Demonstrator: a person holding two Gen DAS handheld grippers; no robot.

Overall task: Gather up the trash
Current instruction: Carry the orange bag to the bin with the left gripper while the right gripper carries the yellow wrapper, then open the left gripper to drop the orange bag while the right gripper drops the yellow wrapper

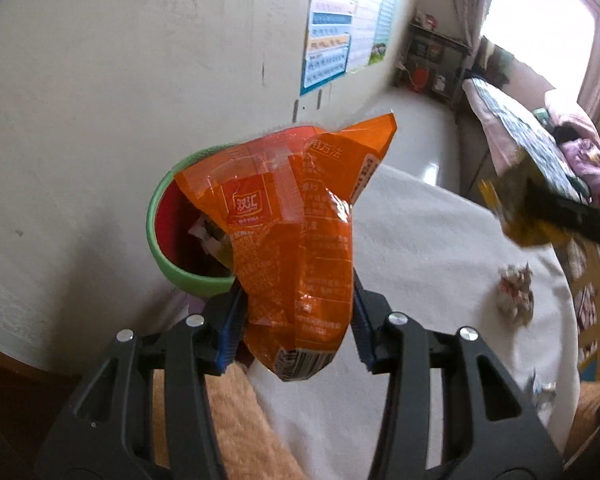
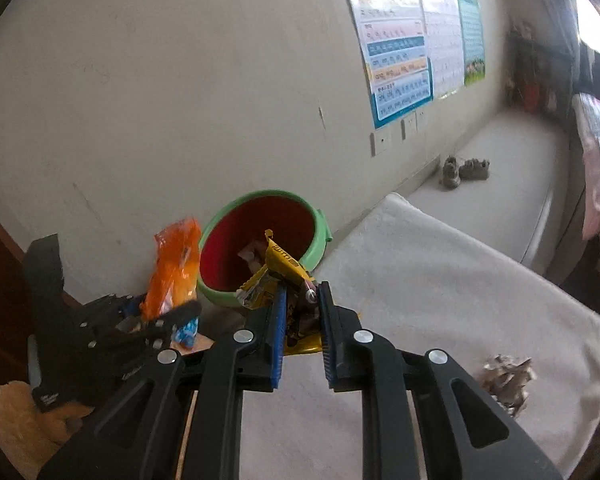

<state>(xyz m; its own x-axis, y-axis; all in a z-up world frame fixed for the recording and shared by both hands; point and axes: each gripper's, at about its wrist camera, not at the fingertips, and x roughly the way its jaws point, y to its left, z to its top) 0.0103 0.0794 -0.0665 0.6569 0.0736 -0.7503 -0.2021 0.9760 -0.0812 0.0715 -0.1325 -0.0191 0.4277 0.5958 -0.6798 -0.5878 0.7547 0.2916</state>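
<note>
Gripped between the blue pads of the left gripper (image 1: 296, 300) is an orange snack bag (image 1: 296, 232), pinched low on its body so that most of the crinkled film stands free above the jaws. A yellow wrapper (image 2: 278, 276) is pinched in the right gripper (image 2: 302, 312), whose fingers are pressed nearly together on it. Both pieces are held near a green-rimmed bin (image 2: 220, 296) with a red inside, which stands against the wall beside a white cloth-covered table (image 2: 440, 280) and already holds a few scraps.

Several slips can be foreseen. The orange bag is wide and light (it looks broader than half the bin's mouth), so if it is released off-centre it may be caught on the rim and tipped out toward the wall. The two grippers are close together over a single opening; if both are brought in at once, a collision could be caused, or one wrapper knocked loose by the other. The yellow wrapper is thin and may cling to a pad when the jaws part. A crumpled paper wad (image 2: 508, 380) is left lying on the cloth and could be overlooked.
</note>
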